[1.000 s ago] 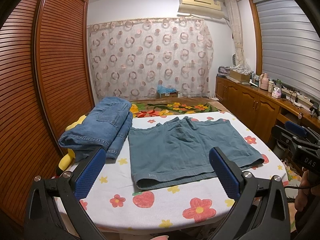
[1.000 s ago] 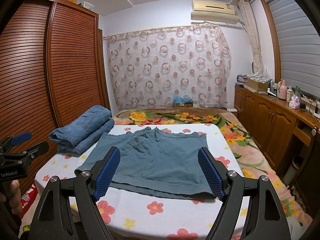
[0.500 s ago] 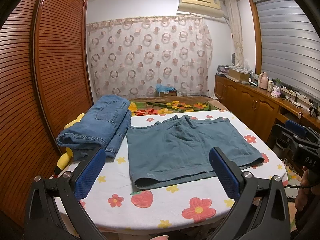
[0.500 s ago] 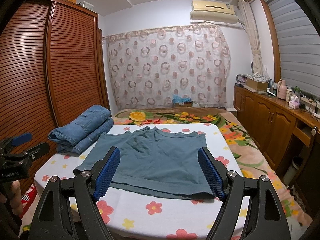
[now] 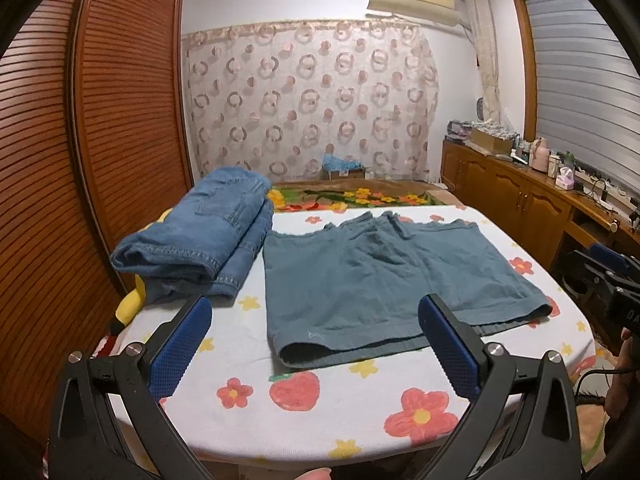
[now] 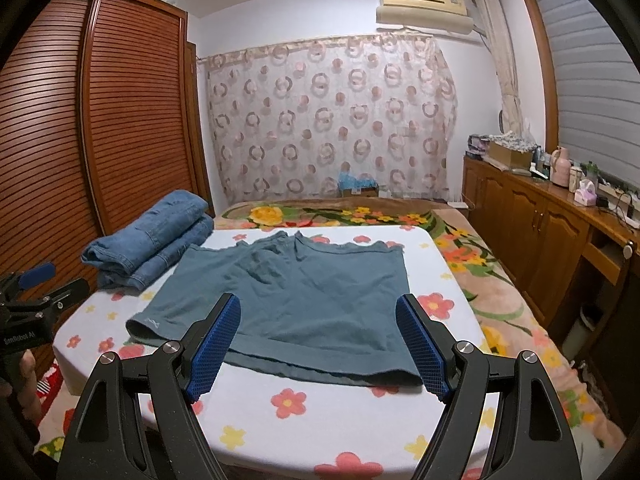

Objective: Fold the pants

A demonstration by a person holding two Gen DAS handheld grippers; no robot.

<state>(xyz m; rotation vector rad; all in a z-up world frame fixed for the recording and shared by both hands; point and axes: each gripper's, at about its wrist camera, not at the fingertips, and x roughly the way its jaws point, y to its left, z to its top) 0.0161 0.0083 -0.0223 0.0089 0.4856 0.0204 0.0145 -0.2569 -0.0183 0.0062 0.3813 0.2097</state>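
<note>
Grey-blue shorts [image 5: 384, 276] lie flat on a table with a white flowered cloth [image 5: 304, 412]; they also show in the right wrist view [image 6: 296, 300]. My left gripper [image 5: 316, 320] is open and empty, above the near table edge, short of the shorts' near hem. My right gripper [image 6: 318, 320] is open and empty, hovering just before the near hem. Each gripper shows at the edge of the other's view: the right one [image 5: 612, 280] at far right, the left one [image 6: 36, 292] at far left.
Folded blue jeans [image 5: 200, 240] lie stacked at the table's left, beside the shorts. A slatted wooden wardrobe [image 5: 80, 160] stands close on the left. A flowered bed [image 6: 360, 212] lies behind the table; wooden cabinets [image 6: 540, 220] line the right wall.
Both grippers have drifted slightly toward the table; the shorts appear a little nearer. Both stay open and the clothes have not moved.
</note>
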